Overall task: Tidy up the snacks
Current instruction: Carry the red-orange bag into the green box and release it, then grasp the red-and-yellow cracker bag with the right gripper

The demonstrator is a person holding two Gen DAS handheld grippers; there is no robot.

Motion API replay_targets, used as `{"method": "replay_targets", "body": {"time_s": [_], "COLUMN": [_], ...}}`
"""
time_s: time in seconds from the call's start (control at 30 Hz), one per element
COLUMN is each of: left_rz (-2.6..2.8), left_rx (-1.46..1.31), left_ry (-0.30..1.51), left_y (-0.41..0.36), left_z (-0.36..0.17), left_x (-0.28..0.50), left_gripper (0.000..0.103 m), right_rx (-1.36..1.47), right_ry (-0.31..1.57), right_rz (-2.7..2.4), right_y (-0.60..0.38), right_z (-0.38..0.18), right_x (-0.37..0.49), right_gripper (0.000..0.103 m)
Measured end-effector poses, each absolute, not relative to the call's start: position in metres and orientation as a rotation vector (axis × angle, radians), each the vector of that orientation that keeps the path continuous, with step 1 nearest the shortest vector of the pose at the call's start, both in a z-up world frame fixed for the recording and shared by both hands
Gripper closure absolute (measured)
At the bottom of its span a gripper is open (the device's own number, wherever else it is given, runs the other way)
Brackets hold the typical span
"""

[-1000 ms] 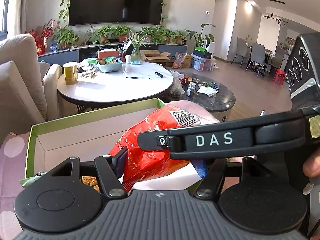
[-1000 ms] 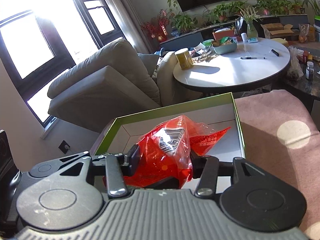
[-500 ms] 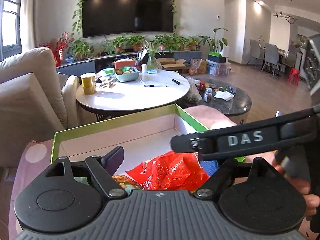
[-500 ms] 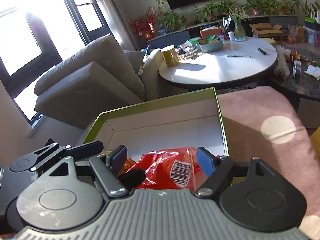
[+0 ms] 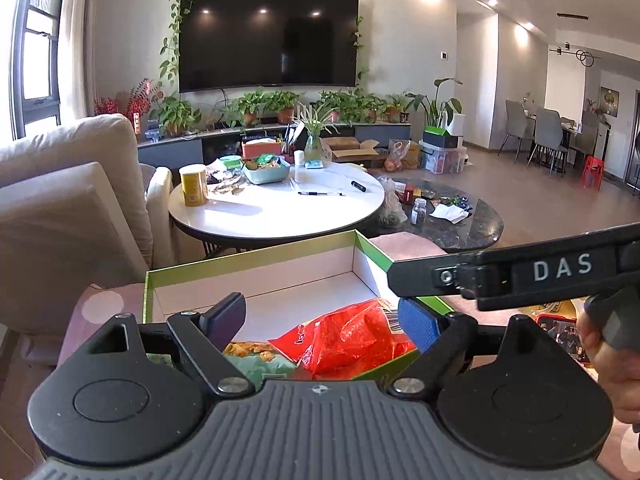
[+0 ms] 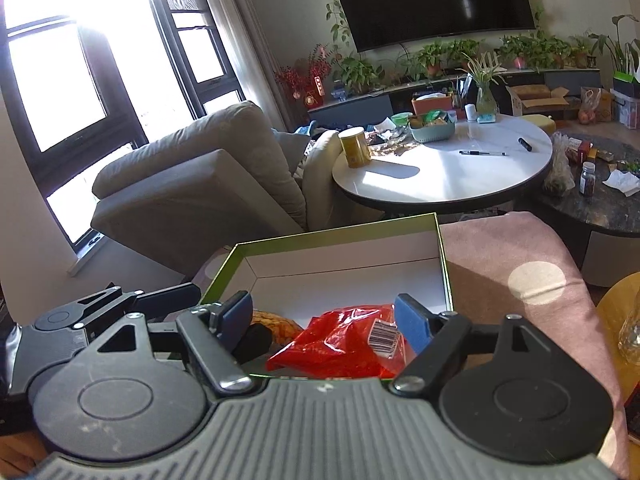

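Note:
A red snack bag (image 5: 348, 340) with a barcode lies in the near end of a green-rimmed white box (image 5: 256, 258); it also shows in the right wrist view (image 6: 344, 344), in the same box (image 6: 336, 232). A greenish snack packet (image 5: 260, 360) lies beside it on the left. My left gripper (image 5: 320, 320) is open and empty, above the box's near edge. My right gripper (image 6: 326, 316) is open and empty, just above the red bag. The right gripper's body (image 5: 520, 272) crosses the left wrist view at the right.
The box rests on a pink cushion with pale dots (image 6: 520, 264). Beyond stand a round white table (image 5: 276, 208) with a yellow can (image 5: 194, 190), a beige armchair (image 6: 200, 184) at the left and a dark low table (image 5: 460, 224) at the right.
The right gripper opened and let go of the red bag, which now lies in the box. Both grippers have drawn back and risen; the left one also stands open.

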State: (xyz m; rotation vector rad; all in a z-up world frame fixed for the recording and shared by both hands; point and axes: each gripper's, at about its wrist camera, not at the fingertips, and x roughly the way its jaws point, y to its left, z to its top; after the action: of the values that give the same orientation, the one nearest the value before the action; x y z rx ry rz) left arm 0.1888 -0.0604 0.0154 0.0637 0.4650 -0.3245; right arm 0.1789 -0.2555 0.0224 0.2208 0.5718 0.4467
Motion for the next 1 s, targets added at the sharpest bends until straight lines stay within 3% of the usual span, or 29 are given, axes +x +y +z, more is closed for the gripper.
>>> {"method": "replay_targets", "body": {"time_s": [0.63, 1.0], "left_rz": [-0.274, -0.319], "left_rx": [0.008, -0.067], "left_ry": [0.431, 0.576], "left_y": [-0.023, -0.015], "left_z": [0.022, -0.021], "left_x": [0.133, 0.101], "left_gripper": [0.018, 0.018], "right_rx": [0.206, 0.215], "right_ry": [0.571, 0.685], "right_rz": [0.476, 0.509], "right_y": [-0.252, -0.238], "right_z": [0.030, -0.007], "right_x": [0.142, 0.120], "right_gripper": [0.041, 0.041]}}
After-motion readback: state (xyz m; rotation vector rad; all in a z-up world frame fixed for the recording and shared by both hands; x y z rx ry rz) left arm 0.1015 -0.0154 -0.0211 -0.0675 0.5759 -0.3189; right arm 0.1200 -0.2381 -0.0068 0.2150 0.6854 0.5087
